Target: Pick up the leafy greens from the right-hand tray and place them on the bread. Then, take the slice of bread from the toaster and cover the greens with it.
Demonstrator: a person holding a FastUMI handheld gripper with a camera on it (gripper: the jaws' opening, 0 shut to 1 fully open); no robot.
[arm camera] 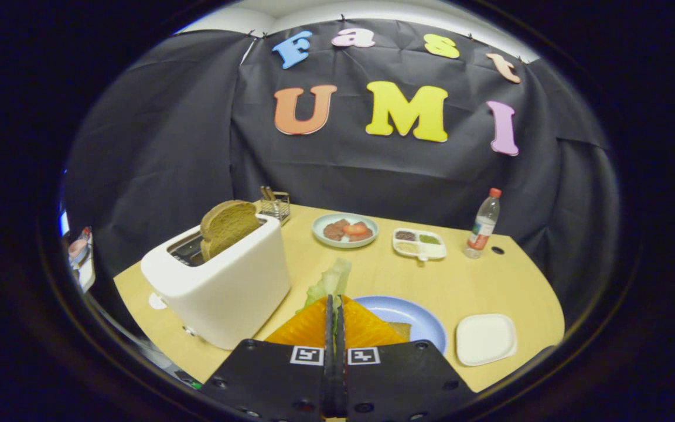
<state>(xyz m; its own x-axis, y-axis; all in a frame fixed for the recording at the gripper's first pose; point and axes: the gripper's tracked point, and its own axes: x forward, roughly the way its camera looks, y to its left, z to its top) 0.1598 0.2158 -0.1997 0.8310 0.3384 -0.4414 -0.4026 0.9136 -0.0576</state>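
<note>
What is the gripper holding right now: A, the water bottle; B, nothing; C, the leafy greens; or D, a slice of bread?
C: the gripper is closed on the leafy greens, which stick out ahead of the fingers above the blue plate; the bread slice sits in the toaster.

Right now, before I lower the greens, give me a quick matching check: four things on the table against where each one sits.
1. leafy greens
2. bread slice
3. bottle
4. white tray

a. standing beyond the compartment dish
b. in the toaster slot
c. pinched in the gripper, fingers shut
d. beside the blue plate

Pairs: 1-c, 2-b, 3-a, 4-d
</note>
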